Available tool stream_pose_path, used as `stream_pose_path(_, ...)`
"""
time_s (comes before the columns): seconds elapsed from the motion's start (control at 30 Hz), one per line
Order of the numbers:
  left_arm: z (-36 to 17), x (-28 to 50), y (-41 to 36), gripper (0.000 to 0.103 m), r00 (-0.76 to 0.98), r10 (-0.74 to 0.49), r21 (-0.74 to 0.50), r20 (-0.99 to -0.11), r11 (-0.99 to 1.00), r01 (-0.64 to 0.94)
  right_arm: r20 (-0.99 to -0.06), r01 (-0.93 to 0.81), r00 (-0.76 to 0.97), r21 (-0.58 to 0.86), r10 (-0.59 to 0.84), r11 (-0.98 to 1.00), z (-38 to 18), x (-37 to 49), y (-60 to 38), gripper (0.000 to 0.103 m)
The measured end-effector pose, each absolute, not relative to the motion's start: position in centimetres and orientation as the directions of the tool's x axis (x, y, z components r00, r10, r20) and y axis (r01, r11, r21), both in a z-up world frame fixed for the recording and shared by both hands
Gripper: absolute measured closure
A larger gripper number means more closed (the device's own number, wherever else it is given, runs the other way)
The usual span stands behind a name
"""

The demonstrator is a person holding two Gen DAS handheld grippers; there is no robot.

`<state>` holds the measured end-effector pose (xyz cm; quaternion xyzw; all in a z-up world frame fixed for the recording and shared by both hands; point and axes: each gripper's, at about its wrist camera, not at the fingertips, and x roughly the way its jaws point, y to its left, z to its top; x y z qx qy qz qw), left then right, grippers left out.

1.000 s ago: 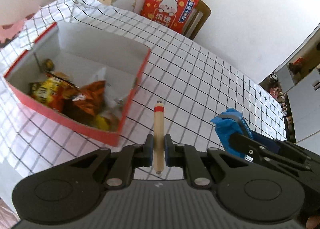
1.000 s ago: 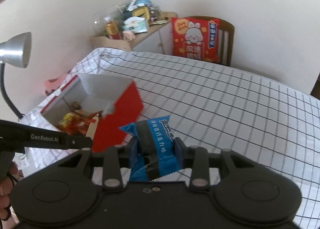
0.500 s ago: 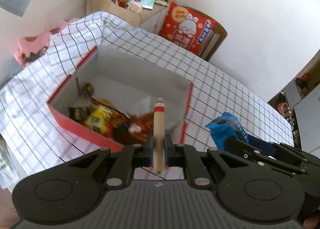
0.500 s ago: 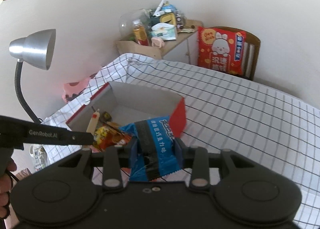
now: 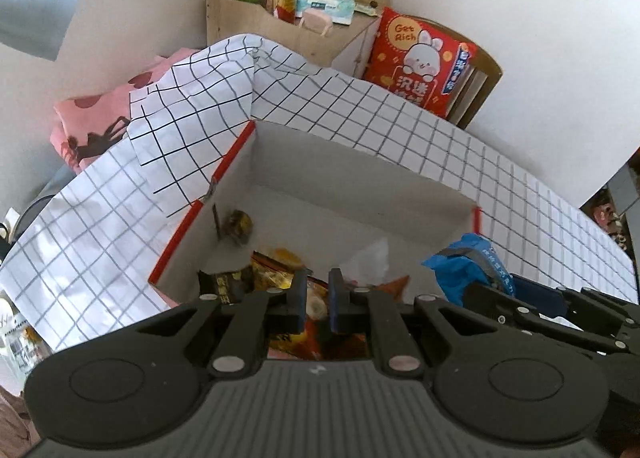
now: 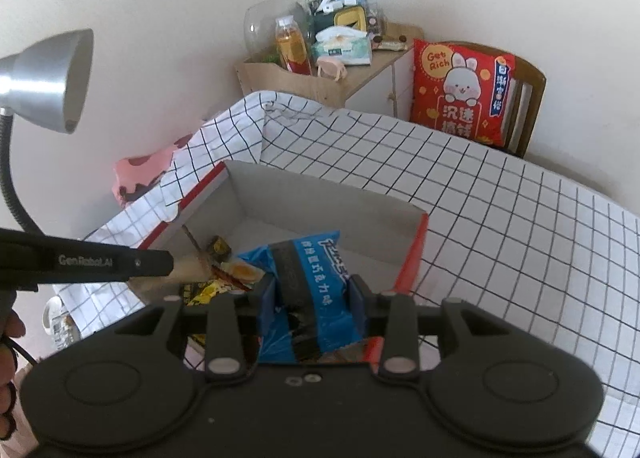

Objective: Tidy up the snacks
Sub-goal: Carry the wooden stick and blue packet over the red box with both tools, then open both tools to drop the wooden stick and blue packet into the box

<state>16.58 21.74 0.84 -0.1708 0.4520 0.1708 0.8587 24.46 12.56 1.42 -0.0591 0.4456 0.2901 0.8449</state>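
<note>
The right hand-held gripper (image 6: 311,300) is pinching the crinkly blue snack packet (image 6: 306,290) just above the red-walled cardboard box (image 6: 412,258) ahead, while the left hand-held gripper (image 5: 318,298), slightly parted and empty, is risking a collision.

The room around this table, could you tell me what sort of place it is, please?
Most likely a lived-in home room: a checked tablecloth, a wooden chair with a red rabbit cushion, and a cluttered side cabinet against the wall.
</note>
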Motion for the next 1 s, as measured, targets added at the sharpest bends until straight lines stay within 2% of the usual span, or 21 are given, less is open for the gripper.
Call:
stream_pose_path(0.4, -2.4, 19.1, 22.2, 0.093, 0.498, 0.118, -0.106, -0.859, 0.91, -0.4, -0.831, -0.487, 0.41, 0.15, 0.376, 0.86, -2.4, 26.5, 13.9, 0.063)
stream_pose_path(0.47, -2.8, 19.2, 22.3, 0.092, 0.493, 0.112, -0.113, -0.863, 0.908, -0.404, -0.832, -0.48, 0.402, 0.164, 0.382, 0.862, -2.6, 26.6, 13.8, 0.056)
stream_pose_path(0.53, -3.1, 19.1, 22.4, 0.092, 0.487, 0.11, -0.117, -0.866, 0.904, -0.412, -0.829, -0.472, 0.402, 0.177, 0.389, 0.864, -2.7, 26.6, 13.5, 0.038)
stream_pose_path(0.7, -3.3, 18.7, 22.6, 0.089, 0.491, 0.106, -0.129, -0.865, 0.898, -0.421, -0.823, -0.478, 0.406, 0.18, 0.397, 0.86, -2.4, 26.2, 13.1, 0.031)
stream_pose_path(0.73, -3.3, 18.6, 22.6, 0.087, 0.492, 0.108, -0.13, -0.864, 0.896, -0.425, -0.821, -0.48, 0.407, 0.182, 0.401, 0.858, -2.2, 26.1, 13.0, 0.027)
stream_pose_path(0.8, -3.1, 18.2, 22.6, 0.079, 0.502, 0.107, -0.138, -0.858, 0.893, -0.427, -0.816, -0.48, 0.414, 0.181, 0.403, 0.858, -2.0, 25.9, 12.7, 0.025)
stream_pose_path(0.83, -3.0, 18.0, 22.6, 0.07, 0.508, 0.108, -0.142, -0.854, 0.892, -0.428, -0.813, -0.483, 0.414, 0.185, 0.409, 0.856, -1.8, 25.8, 12.6, 0.024)
stream_pose_path(0.9, -2.7, 17.7, 22.6, 0.047, 0.52, 0.11, -0.149, -0.847, 0.89, -0.43, -0.807, -0.488, 0.42, 0.185, 0.415, 0.853, -1.4, 25.5, 12.2, 0.021)
stream_pose_path(0.93, -2.5, 17.4, 22.5, 0.032, 0.532, 0.111, -0.155, -0.84, 0.889, -0.431, -0.803, -0.49, 0.427, 0.182, 0.416, 0.853, -1.2, 25.3, 12.0, 0.02)
stream_pose_path(1.0, -2.1, 16.9, 22.3, 0.03, 0.549, 0.114, -0.161, -0.828, 0.89, -0.427, -0.794, -0.495, 0.437, 0.179, 0.422, 0.85, -0.7, 24.9, 11.7, 0.019)
